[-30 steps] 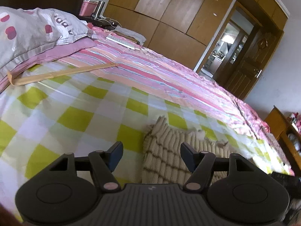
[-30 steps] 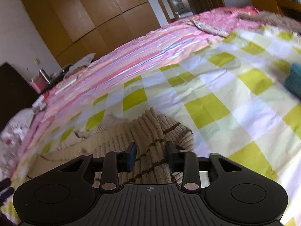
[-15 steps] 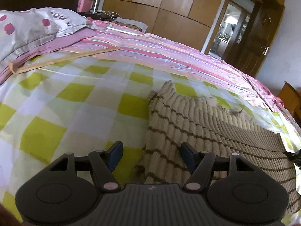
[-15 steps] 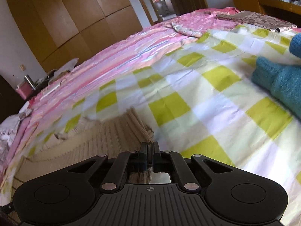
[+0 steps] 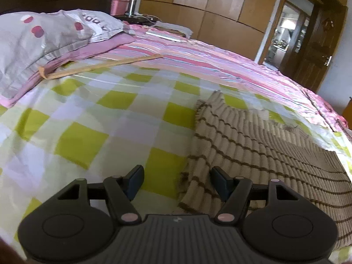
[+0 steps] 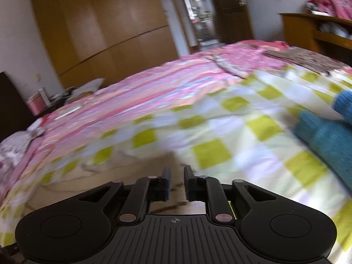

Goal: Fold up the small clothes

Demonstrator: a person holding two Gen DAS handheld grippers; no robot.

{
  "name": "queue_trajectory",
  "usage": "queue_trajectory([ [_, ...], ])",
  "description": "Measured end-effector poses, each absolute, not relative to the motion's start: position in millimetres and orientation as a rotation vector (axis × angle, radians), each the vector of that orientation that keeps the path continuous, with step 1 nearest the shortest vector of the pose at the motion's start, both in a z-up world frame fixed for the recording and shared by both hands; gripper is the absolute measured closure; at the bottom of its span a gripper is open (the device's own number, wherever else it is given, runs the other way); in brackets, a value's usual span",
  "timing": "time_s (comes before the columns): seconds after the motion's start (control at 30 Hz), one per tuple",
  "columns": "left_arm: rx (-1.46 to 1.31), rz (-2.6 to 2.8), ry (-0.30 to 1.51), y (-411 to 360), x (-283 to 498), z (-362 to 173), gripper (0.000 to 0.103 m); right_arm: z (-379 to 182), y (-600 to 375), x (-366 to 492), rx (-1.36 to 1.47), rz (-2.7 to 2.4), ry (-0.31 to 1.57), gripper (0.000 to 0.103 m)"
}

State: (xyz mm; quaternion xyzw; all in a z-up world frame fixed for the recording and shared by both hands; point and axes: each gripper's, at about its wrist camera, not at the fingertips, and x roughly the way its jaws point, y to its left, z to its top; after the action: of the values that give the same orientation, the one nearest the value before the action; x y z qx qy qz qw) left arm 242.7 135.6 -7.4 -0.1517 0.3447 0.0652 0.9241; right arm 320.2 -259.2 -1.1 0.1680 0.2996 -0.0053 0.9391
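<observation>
Green-and-white checked bedsheet [image 5: 92,118] covering the near half of the bed, a pink striped quilt [image 5: 198,59] beyond it. Beige ribbed sweater with brown stripes [image 5: 253,145] lying flat on the sheet, long axis running from near left to far right, its near-left corner rising in a fold. Left gripper [image 5: 177,180] held low and level over the sheet, fingers wide apart astride that corner. Right gripper [image 6: 176,181], view blurred, fingers slightly apart above the sweater [image 6: 105,176]. Teal knit garment [image 6: 325,140] at right.
</observation>
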Motion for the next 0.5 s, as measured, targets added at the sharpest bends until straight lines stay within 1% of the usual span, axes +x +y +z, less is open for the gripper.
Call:
queue_trajectory([
  [0.03,-0.31,0.138,0.706,136.2,243.0,-7.9,0.03,1.2,-251.4,322.8,0.334,0.015,0.622,0.08],
  [0.2,-0.296,0.146,0.679,138.2,239.6,-12.1,0.028,-5.5,-199.3,344.0,0.305,0.134,0.704,0.079],
  [0.3,-0.299,0.123,0.663,138.1,237.6,-13.8,0.029,-13.9,-168.0,360.3,0.27,0.177,0.742,0.065],
  [0.5,-0.314,0.085,0.625,141.0,234.3,-11.3,0.029,-31.4,-125.4,391.0,0.234,0.203,0.82,0.064],
])
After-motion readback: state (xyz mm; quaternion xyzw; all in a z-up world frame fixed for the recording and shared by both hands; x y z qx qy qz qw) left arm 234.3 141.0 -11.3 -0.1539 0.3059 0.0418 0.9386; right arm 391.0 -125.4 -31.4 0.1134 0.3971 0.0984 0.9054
